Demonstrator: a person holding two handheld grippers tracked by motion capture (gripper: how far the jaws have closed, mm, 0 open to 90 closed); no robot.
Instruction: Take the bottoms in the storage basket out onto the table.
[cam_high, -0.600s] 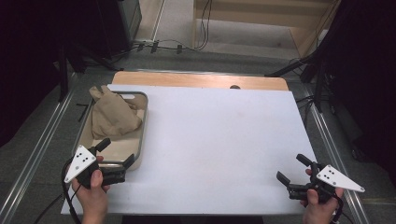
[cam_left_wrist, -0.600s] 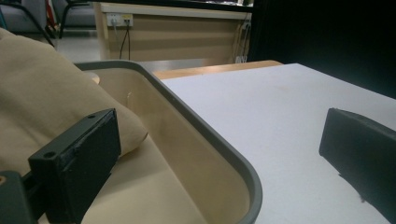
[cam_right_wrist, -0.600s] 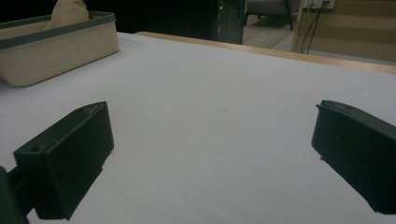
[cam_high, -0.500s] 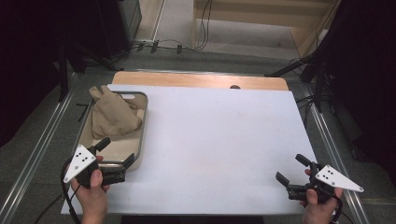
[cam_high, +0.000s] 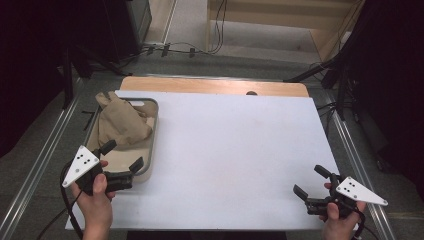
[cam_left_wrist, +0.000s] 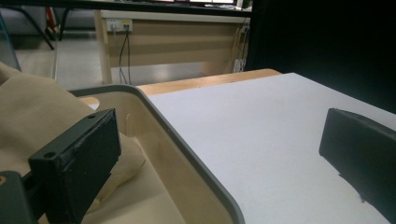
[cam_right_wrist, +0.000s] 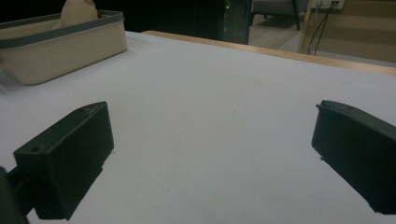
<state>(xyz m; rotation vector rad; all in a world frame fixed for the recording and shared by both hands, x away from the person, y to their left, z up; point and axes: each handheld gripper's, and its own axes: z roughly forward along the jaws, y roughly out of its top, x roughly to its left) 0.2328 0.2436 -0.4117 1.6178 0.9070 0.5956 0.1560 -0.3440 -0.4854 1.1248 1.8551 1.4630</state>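
A crumpled tan cloth (cam_high: 120, 122) lies heaped in a beige tray with a grey rim (cam_high: 154, 131) at the table's left side. My left gripper (cam_high: 121, 156) is held at the tray's near end, open, one jaw over the tray and one past its rim. In the left gripper view the tan cloth (cam_left_wrist: 32, 112) lies behind the left jaw and the tray rim (cam_left_wrist: 187, 144) runs between the jaws. My right gripper (cam_high: 312, 181) hovers open and empty over the white tabletop near its front right corner. From the right gripper view the tray (cam_right_wrist: 60, 42) stands far off at upper left.
The white tabletop (cam_high: 230, 150) spreads wide between the two grippers, with a wooden strip (cam_high: 210, 85) along its far edge. Metal rails run down both sides of the table. Cables and dark stands lie on the floor beyond.
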